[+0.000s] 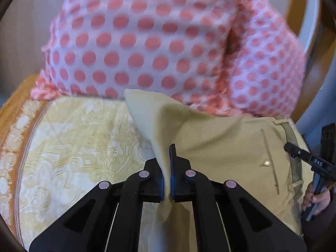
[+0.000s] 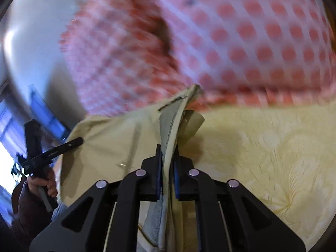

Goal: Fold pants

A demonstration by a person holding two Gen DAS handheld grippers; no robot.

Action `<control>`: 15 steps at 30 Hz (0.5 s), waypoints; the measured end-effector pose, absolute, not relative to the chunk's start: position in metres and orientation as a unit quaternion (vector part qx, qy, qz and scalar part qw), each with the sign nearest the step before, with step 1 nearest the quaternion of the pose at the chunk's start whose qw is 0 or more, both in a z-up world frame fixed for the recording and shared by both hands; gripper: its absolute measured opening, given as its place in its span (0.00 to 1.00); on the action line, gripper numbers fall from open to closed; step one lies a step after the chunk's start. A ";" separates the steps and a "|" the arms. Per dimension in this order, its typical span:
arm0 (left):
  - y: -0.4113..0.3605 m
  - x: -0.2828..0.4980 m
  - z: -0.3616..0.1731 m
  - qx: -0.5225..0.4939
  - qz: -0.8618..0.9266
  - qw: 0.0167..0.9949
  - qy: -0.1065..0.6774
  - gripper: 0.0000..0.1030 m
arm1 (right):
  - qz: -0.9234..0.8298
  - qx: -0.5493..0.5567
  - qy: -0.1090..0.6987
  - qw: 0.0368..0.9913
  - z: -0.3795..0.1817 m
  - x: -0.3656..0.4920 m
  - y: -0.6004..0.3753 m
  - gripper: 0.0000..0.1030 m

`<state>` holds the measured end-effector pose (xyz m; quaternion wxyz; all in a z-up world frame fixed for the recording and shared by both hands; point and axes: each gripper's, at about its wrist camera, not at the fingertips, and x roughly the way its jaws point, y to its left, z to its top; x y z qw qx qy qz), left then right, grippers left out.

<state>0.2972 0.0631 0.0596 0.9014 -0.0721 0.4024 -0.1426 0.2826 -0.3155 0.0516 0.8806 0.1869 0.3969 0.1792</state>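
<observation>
The pants (image 1: 220, 142) are beige, with a waistband and belt loops at the right in the left wrist view. My left gripper (image 1: 167, 157) is shut on a fold of the pants' plain cloth and lifts it off the bed. My right gripper (image 2: 168, 157) is shut on the pants' waistband edge (image 2: 170, 126), where the grey lining shows. The right gripper also shows at the right edge of the left wrist view (image 1: 306, 157), and the left one at the left of the right wrist view (image 2: 52, 151). The right wrist view is blurred.
The pants lie on a bed with a cream patterned cover (image 1: 73, 147), also seen in the right wrist view (image 2: 273, 157). A big pink polka-dot pillow (image 1: 157, 42) stands just behind the pants. A wooden headboard (image 1: 298, 6) is at the far right.
</observation>
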 end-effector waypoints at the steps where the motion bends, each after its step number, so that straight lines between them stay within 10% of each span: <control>1: 0.064 0.306 0.049 -0.077 -0.139 0.891 0.425 0.04 | 0.161 0.191 0.424 0.871 0.035 0.289 -0.317 0.11; 13: 0.089 0.246 0.082 -0.114 -0.155 0.911 0.365 0.15 | 0.203 0.224 0.359 0.883 0.081 0.219 -0.316 0.74; 15: 0.075 0.230 0.082 -0.131 -0.210 0.893 0.376 0.43 | 0.247 0.263 0.378 0.853 0.071 0.216 -0.307 0.74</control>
